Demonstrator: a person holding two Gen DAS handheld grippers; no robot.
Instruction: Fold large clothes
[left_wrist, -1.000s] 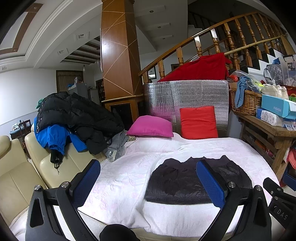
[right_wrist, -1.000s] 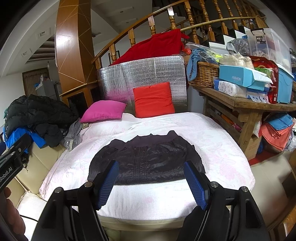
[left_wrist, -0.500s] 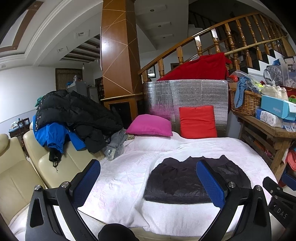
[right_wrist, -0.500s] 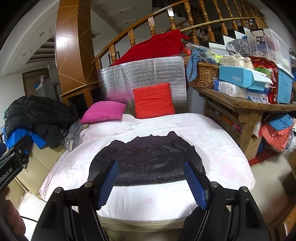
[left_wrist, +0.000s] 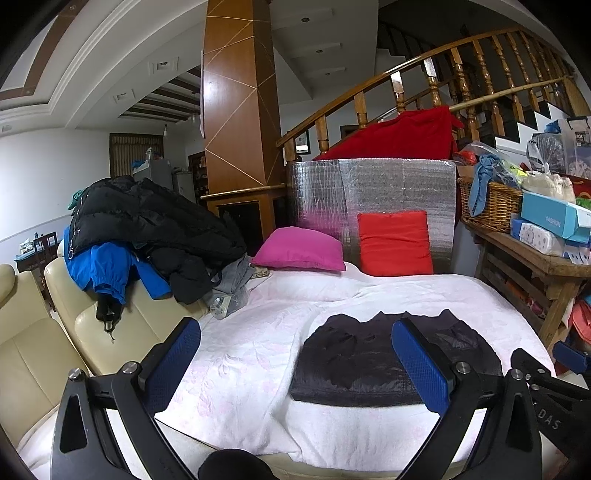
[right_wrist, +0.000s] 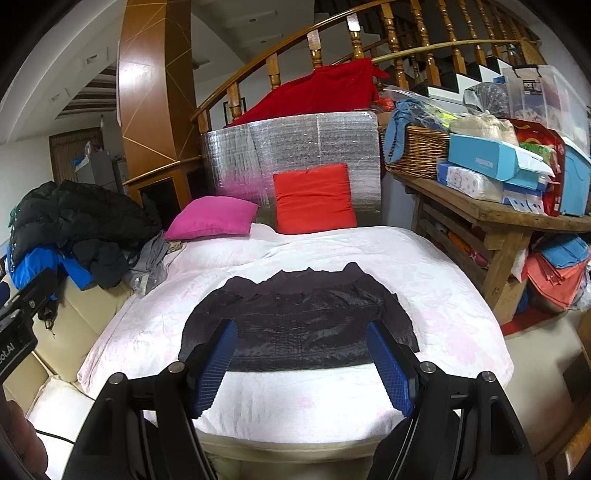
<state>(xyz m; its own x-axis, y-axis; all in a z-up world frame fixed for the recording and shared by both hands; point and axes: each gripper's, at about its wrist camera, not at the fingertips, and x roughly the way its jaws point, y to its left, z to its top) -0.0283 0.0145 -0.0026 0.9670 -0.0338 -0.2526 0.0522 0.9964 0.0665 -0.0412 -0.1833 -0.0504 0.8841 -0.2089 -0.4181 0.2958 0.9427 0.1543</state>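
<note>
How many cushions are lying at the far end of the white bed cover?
2. A magenta cushion lies flat at the far left; a red cushion leans on the silver foil panel beside it. Others may be hidden.

dark garment (right_wrist: 299, 325), folded flat, on white bedcover (right_wrist: 443, 288)

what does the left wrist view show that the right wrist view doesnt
Only the left wrist view shows both cream sofa seats in full and the dining chair far left.

Only the right wrist view shows the clear storage bin and the folded orange and blue cloths under the wooden table.

Both show the dark garment lying flat on the white blanket, the pink and red cushions, and each gripper open, holding nothing.
</note>
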